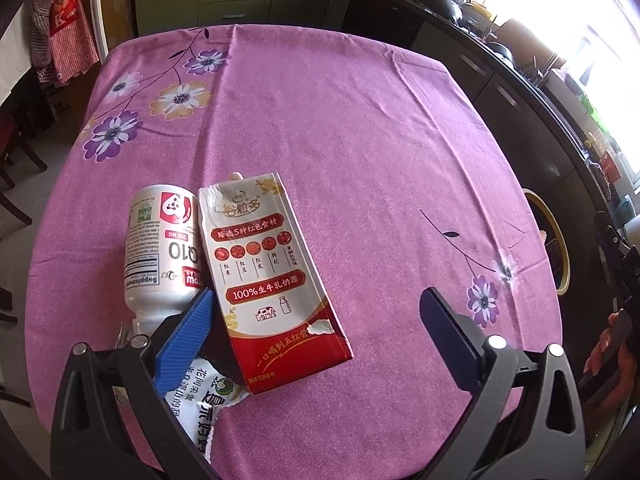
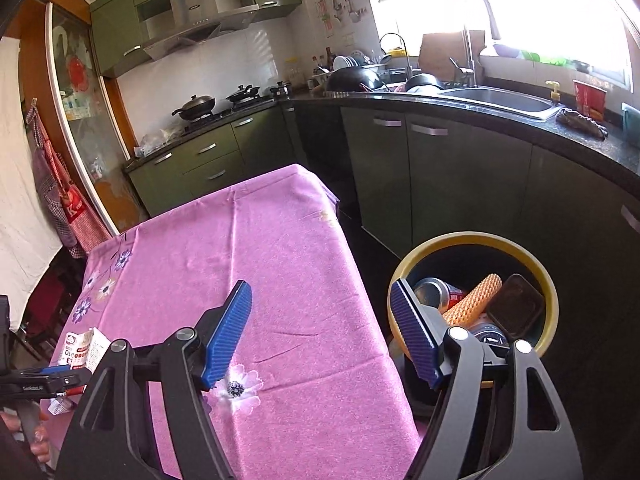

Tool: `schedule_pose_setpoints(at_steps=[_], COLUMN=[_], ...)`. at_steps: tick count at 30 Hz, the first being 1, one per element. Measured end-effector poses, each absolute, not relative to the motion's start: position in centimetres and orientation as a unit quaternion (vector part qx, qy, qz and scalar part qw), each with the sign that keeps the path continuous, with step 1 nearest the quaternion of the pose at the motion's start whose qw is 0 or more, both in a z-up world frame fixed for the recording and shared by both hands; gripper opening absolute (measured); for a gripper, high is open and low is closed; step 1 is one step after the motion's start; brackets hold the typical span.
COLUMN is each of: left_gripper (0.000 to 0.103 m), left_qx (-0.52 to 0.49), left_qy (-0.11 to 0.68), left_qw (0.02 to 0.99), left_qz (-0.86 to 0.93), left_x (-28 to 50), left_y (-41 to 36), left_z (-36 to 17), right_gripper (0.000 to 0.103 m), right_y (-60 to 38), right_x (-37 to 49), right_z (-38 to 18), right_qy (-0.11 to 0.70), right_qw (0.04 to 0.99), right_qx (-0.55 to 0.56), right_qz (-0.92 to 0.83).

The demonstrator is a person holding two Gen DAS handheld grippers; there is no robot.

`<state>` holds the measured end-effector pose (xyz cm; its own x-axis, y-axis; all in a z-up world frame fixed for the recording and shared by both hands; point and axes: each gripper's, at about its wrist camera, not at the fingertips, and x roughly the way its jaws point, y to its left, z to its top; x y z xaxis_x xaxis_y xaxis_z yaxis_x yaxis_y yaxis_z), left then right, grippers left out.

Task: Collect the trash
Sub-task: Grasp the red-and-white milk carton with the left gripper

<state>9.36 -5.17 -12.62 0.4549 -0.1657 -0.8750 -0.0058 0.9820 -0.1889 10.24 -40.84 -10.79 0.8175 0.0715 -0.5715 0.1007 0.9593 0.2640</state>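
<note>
On the pink flowered tablecloth (image 1: pixel 340 128) lie a red and white milk carton (image 1: pixel 268 280), a white supplement bottle (image 1: pixel 162 252) on its side just left of it, and a torn white wrapper (image 1: pixel 208 404) below them. My left gripper (image 1: pixel 316 306) hangs open over them, its left finger between bottle and carton, nothing pinched. My right gripper (image 2: pixel 320 312) is open and empty above the table's right edge, next to a yellow-rimmed bin (image 2: pixel 548 280) holding a can, an orange foam piece and a dark tub. The carton (image 2: pixel 90 350) also shows far left in the right wrist view.
The bin's rim (image 1: pixel 554 240) stands on the floor past the table's right edge. Dark kitchen cabinets, a sink (image 2: pixel 500 100) and a stove with pans (image 2: pixel 200 106) line the walls. A hand (image 1: pixel 608 344) holds the other gripper at the right. Aprons (image 1: pixel 64 24) hang at the left.
</note>
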Motion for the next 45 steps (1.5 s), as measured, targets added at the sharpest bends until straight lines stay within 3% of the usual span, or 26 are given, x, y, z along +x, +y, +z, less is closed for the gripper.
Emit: schedule_pose_setpoints(at_steps=[20, 23, 25, 35, 45], left_gripper=[0.095, 0.084, 0.07, 0.051, 0.05], left_qx=[-0.036, -0.036, -0.033, -0.006, 0.038], left_qy=[0.525, 0.518, 0.514, 0.508, 0.5], left_qw=[0.85, 0.854, 0.857, 0.86, 0.859], left_qz=[-0.016, -0.008, -0.005, -0.053, -0.102], left_x=[12.5, 12.7, 12.7, 12.1, 11.1], left_y=[-6.9, -6.5, -6.4, -8.0, -10.4], left_z=[-14.6, -14.4, -14.3, -14.0, -13.1], right_gripper=[0.072, 0.072, 0.072, 0.072, 0.072], right_y=[-41.9, -41.9, -41.9, -42.0, -42.1], right_x=[10.4, 10.4, 10.4, 10.5, 10.7], right_z=[-11.7, -11.7, -11.8, -11.8, -12.1], right_qy=[0.31, 0.311, 0.311, 0.314, 0.318], right_qw=[0.936, 0.936, 0.935, 0.934, 0.931], right_qx=[0.166, 0.167, 0.168, 0.174, 0.177], right_qz=[-0.004, -0.003, -0.002, 0.0, 0.002])
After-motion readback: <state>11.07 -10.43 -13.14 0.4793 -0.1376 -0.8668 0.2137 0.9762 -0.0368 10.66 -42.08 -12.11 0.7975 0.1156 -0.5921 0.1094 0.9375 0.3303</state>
